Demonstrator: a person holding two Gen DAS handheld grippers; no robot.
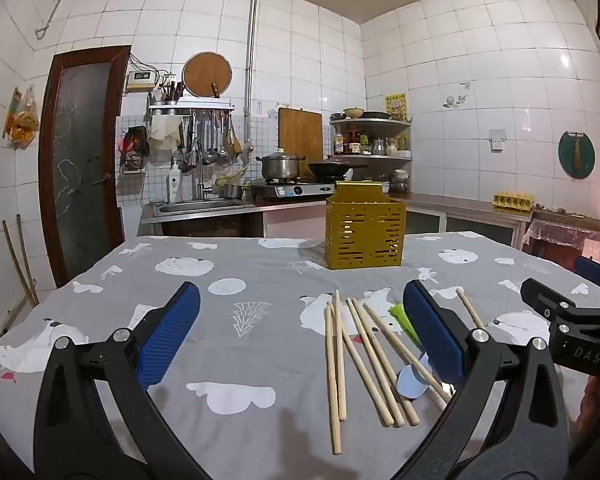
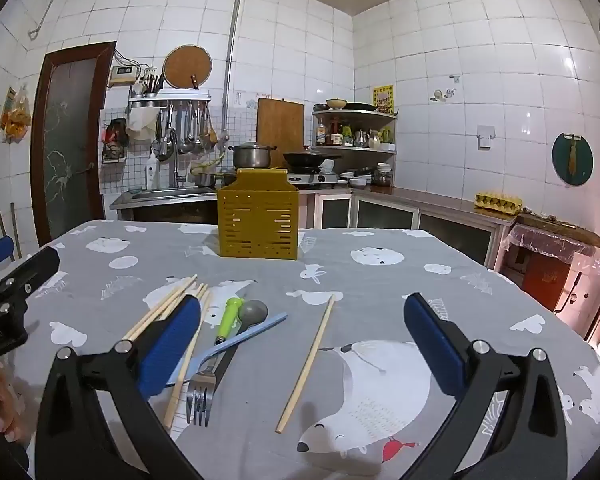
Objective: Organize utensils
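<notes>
Left hand-held gripper (image 1: 300,332): lower middle of the left wrist view, jaws spread fully apart, nothing between the blue pads, hovering above the worktop (image 1: 228,360). Right hand-held gripper (image 2: 302,334): lower middle of the right wrist view, likewise released and empty; its black body also shows at the right edge of the left wrist view. A hand (image 2: 2,400) shows at the lower left edge of the right wrist view, beneath the other gripper's black frame. Worktop: covered by a grey cloth printed with white bears and clouds. Wooden chopsticks (image 1: 360,364): a loose bundle lying flat, fanned and partly crossing, centre right of the left wrist view, just left of the right-side pad. Single chopstick (image 2: 306,364): lying apart from the bundle, centre of the right wrist view, between the two pads. Green-handled utensil (image 2: 230,316): lying beside the bundle, its grey round head (image 2: 253,312) toward the middle of the frame. Light blue utensil (image 2: 244,336): lying across the green handle. Metal fork (image 2: 201,396): tines toward the lower edge, touching the blue utensil. Yellow slotted utensil holder (image 1: 365,232): upright at the far end of the cloth, upper centre, well apart from the loose items; contents cannot be told.
</notes>
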